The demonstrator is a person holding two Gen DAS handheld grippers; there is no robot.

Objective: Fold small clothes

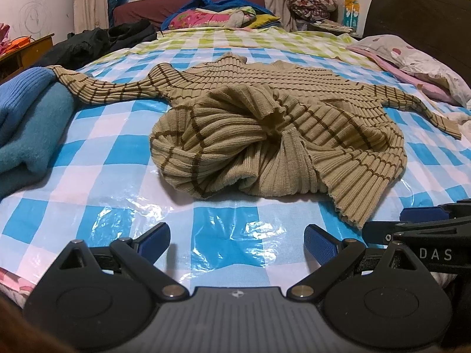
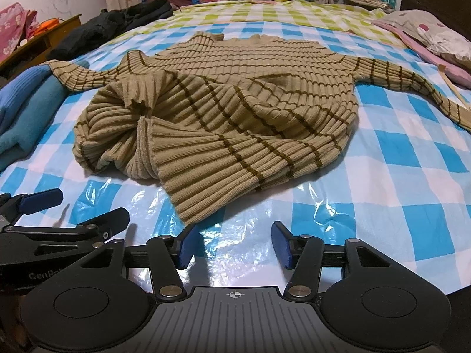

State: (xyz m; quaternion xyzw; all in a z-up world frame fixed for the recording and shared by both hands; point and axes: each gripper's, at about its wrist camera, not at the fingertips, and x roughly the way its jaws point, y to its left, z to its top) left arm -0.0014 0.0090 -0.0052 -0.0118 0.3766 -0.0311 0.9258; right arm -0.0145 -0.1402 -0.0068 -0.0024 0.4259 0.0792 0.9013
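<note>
Left wrist view shows me both tools, left tool (image 1: pixel 237 239) and right tool (image 2: pixel 237 244), spread wide and empty before the bunched sweater (image 1: pixel 276 135), so I probably flatten its hem next.

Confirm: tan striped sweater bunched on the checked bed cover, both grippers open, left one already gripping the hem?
Not gripping. The left gripper is open and empty, short of the sweater, as the left wrist view shows. The right gripper is open too, and the sweater lies bunched on the checked cover.
</note>
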